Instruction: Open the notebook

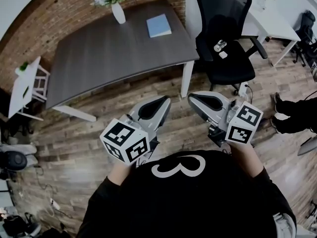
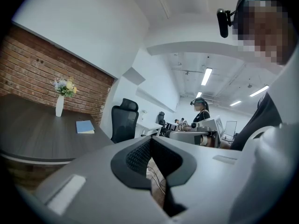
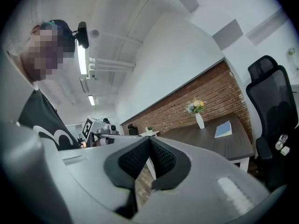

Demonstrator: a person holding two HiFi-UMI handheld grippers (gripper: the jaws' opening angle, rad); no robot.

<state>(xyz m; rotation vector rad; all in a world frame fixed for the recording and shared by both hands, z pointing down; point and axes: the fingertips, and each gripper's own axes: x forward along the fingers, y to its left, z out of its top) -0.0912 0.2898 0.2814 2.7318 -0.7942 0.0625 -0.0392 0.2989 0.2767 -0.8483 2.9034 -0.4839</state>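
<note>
Two grippers are held close before the person's chest, both about level and well apart from the work. The left gripper [image 1: 159, 102] has its fingers pressed together with nothing between them. The right gripper [image 1: 194, 99] shows the same: its dark pads meet at the tips and hold nothing. The thin light blue notebook [image 1: 158, 25] lies closed and flat on the dark grey rectangular table [image 1: 109, 58], in the far right part of the top. A white vase with yellow flowers [image 1: 119, 13] stands near it on the left, and a black mesh office chair [image 1: 225, 33] stands just beside the right end of the table.

I judge that the task is not yet begun; the approach comes first. Several things could go wrong from here. The notebook is on the far side, so the person must reach over the table, and a wide sweep of the left gripper could knock the vase, which looks tall and narrow. The fingers must spread before they meet the cover; if they arrive closed, they will only push the notebook. The top looks smooth, so the notebook may slide when only one gripper lifts the cover. A thin cover is also hard to separate, and the pads may catch several pages with it.
</note>
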